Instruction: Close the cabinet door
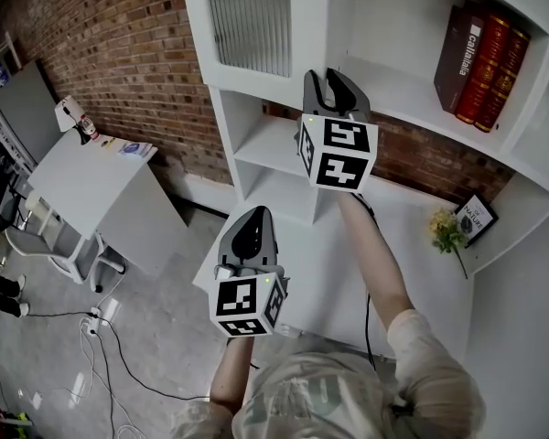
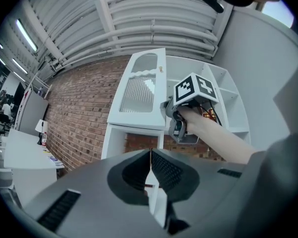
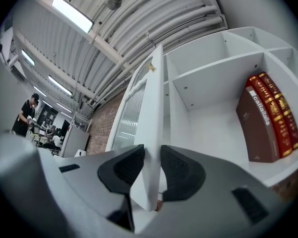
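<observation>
The white cabinet door (image 1: 256, 26), with a ribbed glass pane, stands swung out from the shelf unit (image 1: 393, 90). My right gripper (image 1: 334, 76) is raised to the door's free edge. In the right gripper view that edge (image 3: 151, 148) runs straight between the two black pads (image 3: 181, 172), which sit close on either side without clearly pressing it. The left gripper view shows the same door (image 2: 139, 90) with the right gripper (image 2: 168, 108) at its edge. My left gripper (image 1: 252, 216) hangs lower and nearer, away from the cabinet, its jaws (image 2: 150, 155) shut on nothing.
Red and brown books (image 1: 480, 58) stand on the upper right shelf. A yellow flower (image 1: 448, 231) and a small framed picture (image 1: 476, 218) sit on the lower surface. To the left are a white desk (image 1: 82, 176), a chair (image 1: 64, 250), floor cables (image 1: 101, 337) and a brick wall (image 1: 119, 53).
</observation>
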`<state>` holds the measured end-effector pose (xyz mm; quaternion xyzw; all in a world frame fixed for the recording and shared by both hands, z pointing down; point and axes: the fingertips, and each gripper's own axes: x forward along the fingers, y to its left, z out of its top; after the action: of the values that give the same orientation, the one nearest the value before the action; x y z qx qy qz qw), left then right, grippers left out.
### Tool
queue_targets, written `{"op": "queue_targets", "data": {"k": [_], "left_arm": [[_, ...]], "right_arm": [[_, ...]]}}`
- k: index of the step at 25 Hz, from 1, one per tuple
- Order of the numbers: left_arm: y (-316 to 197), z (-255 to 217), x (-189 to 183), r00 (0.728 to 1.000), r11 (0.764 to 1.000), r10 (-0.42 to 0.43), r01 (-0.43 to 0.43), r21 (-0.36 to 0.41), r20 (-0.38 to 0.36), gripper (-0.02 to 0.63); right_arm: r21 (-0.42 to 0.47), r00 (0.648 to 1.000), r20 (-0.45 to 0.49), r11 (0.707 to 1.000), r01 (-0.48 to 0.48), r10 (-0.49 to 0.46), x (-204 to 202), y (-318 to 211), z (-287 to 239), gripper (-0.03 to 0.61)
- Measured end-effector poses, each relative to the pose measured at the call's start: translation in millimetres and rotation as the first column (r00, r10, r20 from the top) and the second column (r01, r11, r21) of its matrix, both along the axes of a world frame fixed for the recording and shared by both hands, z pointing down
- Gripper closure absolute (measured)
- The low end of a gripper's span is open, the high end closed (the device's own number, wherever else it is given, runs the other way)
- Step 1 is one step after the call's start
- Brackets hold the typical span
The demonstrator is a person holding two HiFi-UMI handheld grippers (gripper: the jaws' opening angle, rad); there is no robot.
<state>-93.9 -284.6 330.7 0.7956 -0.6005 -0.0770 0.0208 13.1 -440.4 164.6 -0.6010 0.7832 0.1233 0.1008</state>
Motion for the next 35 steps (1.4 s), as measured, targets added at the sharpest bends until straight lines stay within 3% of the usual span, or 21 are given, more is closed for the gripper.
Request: {"op": "queue_targets", "data": {"k": [21, 35], "left_arm": [[-6, 8, -3, 0.999, 0.999, -0.023, 0.024, -0.026, 0.035, 0.594], [3, 2, 0, 0.999, 1.000, -0.024, 0.024, -0.017, 0.033, 0.594]], "right_arm": [[-0.041, 0.994, -0.041, 0.994, -0.099, 0.098, 21, -46, 1, 0.479], [-0.081, 0.999, 0.024, 0.996, -0.046, 0.048, 24, -50, 1, 0.479]]}}
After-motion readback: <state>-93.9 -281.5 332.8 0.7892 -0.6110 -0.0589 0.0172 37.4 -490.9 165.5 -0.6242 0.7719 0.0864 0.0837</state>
